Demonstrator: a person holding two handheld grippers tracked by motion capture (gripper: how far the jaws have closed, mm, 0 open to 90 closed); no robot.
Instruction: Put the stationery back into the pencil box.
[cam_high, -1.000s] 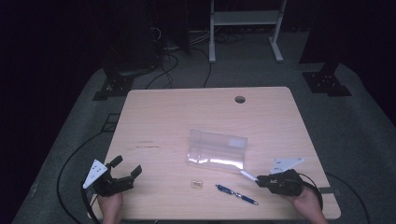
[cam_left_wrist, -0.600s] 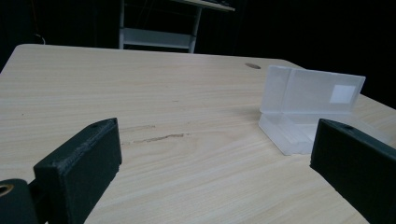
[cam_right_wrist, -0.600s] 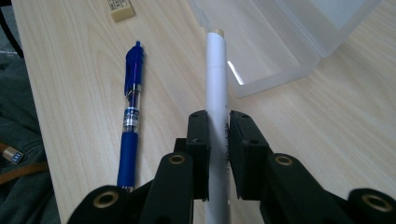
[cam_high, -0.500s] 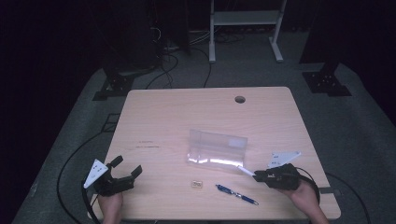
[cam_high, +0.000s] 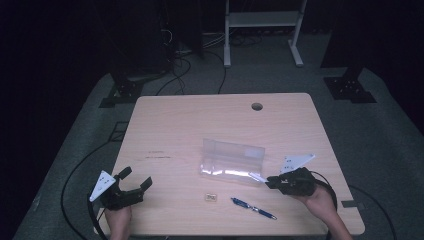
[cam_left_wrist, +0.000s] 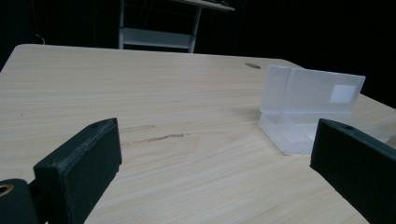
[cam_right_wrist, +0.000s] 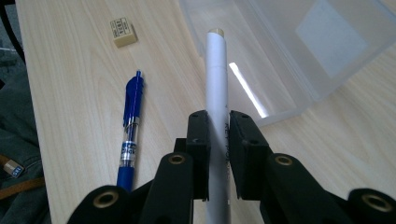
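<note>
In the right gripper view my right gripper (cam_right_wrist: 218, 122) is shut on a white pen (cam_right_wrist: 216, 70). The pen points forward over the near edge of an open clear plastic box (cam_right_wrist: 299, 56). From the high view the right gripper (cam_high: 271, 182) sits just right of the box (cam_high: 232, 159), with the white pen (cam_high: 257, 176) reaching its lower tray. A blue pen (cam_high: 252, 208) and a small beige eraser (cam_high: 211, 198) lie on the table in front of the box. My left gripper (cam_high: 137, 177) stands open and holds nothing near the front left corner.
The wooden table (cam_high: 190, 125) has a round cable hole (cam_high: 257, 106) near its far edge. In the left gripper view, the open jaws frame the bare tabletop (cam_left_wrist: 140, 93) with the box (cam_left_wrist: 308, 100) to the right. Dark floor, cables and stands surround the table.
My right gripper has lifted and moved toward the box, carrying the white pen with it. The left gripper, blue pen and eraser have stayed put.
</note>
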